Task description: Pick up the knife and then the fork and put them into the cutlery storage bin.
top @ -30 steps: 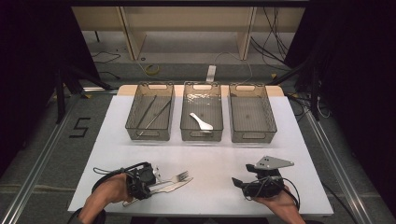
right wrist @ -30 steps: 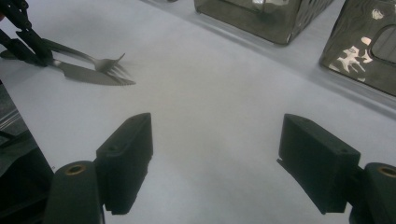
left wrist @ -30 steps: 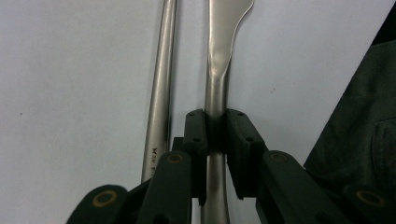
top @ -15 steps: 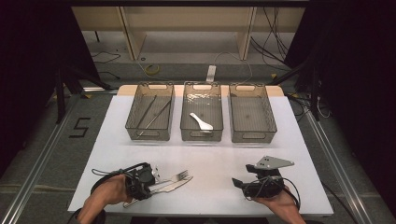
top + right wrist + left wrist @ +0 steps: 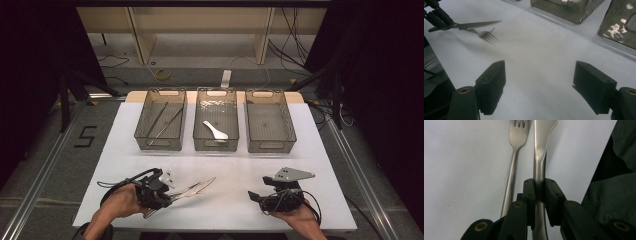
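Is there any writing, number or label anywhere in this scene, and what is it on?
"5": a dark numeral on the grey floor, left of the white table.
No other writing, brand or label can be read on the bins, the cutlery or the tools.

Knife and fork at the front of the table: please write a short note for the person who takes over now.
Left gripper: shut on the knife handle, blade lifted off the table.
Right gripper: open, holds nothing, rests at the front right.
Fork: lies on the table beside the knife.
Bins: left bin holds long thin utensils, middle bin a white spoon, right bin looks empty.
Done: knife gripped.
Left: probably carry the knife to a bin, then the fork.
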`<state>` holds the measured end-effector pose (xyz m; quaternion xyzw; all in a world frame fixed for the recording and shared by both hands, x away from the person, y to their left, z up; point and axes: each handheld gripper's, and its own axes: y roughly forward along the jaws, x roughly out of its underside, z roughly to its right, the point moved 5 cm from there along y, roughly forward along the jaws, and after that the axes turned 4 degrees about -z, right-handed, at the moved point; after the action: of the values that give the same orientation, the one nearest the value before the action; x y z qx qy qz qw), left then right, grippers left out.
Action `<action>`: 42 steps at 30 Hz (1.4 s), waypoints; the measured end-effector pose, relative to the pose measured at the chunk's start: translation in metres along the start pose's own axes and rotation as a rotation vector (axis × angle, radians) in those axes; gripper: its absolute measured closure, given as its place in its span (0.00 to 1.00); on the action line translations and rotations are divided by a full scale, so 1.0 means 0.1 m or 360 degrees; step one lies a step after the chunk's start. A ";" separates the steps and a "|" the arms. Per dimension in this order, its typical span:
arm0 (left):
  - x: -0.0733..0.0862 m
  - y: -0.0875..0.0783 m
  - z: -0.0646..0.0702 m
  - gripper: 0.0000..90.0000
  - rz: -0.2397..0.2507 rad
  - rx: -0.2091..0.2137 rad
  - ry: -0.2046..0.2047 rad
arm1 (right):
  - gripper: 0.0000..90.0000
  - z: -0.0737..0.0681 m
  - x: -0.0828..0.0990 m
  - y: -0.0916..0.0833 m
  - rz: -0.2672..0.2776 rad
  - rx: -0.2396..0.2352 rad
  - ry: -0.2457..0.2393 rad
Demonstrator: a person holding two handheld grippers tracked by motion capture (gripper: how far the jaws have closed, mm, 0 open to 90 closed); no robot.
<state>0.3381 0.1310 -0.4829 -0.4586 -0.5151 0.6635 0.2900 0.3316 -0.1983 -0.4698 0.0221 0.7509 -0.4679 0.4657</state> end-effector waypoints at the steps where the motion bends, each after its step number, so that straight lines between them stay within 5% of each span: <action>1: -0.01 -0.01 0.00 0.88 0.0020 0.0006 -0.0011 | 0.30 0.00 0.00 0.00 0.0001 -0.0001 0.0001; 22: -0.32 -0.05 -0.12 0.88 0.0209 -0.0003 -0.0184 | 0.30 0.01 0.00 -0.01 0.0019 0.0000 0.0006; 34: -0.49 0.05 -0.14 0.88 0.0108 0.0072 -0.0172 | 0.30 -0.09 -0.08 -0.07 0.0095 -0.0019 -0.0068; 42: -0.67 0.16 -0.04 0.88 0.0009 0.0140 -0.0100 | 0.30 -0.32 -0.22 -0.09 0.0103 -0.0094 -0.0277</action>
<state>0.3705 0.0703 -0.4775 -0.4257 -0.4930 0.7005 0.2917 0.3186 -0.1712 -0.4437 -0.0081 0.7198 -0.4304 0.5445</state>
